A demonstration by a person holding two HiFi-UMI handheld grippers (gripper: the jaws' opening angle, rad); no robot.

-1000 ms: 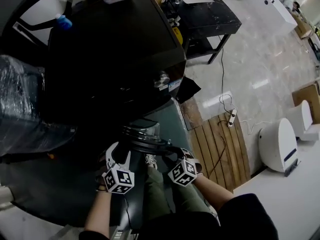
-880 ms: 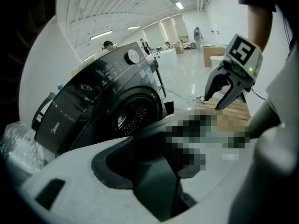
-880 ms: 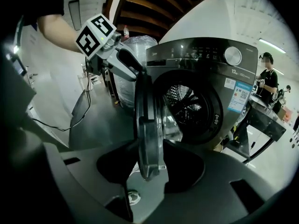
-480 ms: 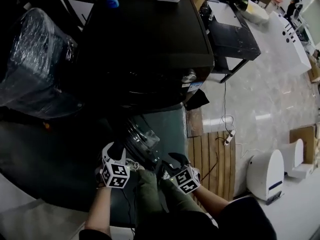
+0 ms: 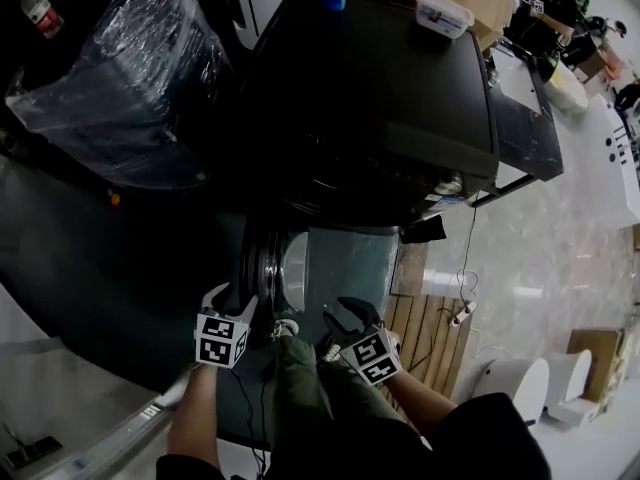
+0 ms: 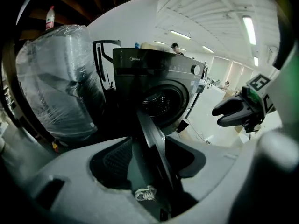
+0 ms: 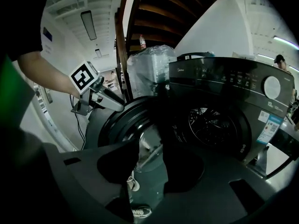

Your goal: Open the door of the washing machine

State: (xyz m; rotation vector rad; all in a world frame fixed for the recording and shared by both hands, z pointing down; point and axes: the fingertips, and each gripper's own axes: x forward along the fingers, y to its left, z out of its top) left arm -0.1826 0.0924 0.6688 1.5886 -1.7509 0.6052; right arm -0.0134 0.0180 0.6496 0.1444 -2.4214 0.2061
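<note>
The black front-loading washing machine (image 5: 380, 98) stands ahead with its round door (image 5: 268, 268) swung out toward me and the drum (image 6: 161, 101) exposed. My left gripper (image 5: 228, 298) is at the door's outer edge. In the left gripper view the door's rim (image 6: 156, 146) runs edge-on between the jaws of the left gripper (image 6: 149, 155); they have just been opening and the pads do not press on it. My right gripper (image 5: 345, 320) hangs open to the right of the door, apart from it. In the right gripper view the door's glass bowl (image 7: 148, 148) shows beyond the right gripper (image 7: 152, 167).
A plastic-wrapped appliance (image 5: 130, 78) stands left of the machine. A wooden pallet (image 5: 430, 328) with a power strip and cable (image 5: 460, 313) lies on the floor to the right. A white box (image 5: 445, 10) sits on the machine's top. My legs and shoes (image 6: 145, 194) are below.
The door has swung further out and to the left, now standing edge-on to me. My left gripper has moved left with its rim and rolled. The right gripper has lifted off the door.
</note>
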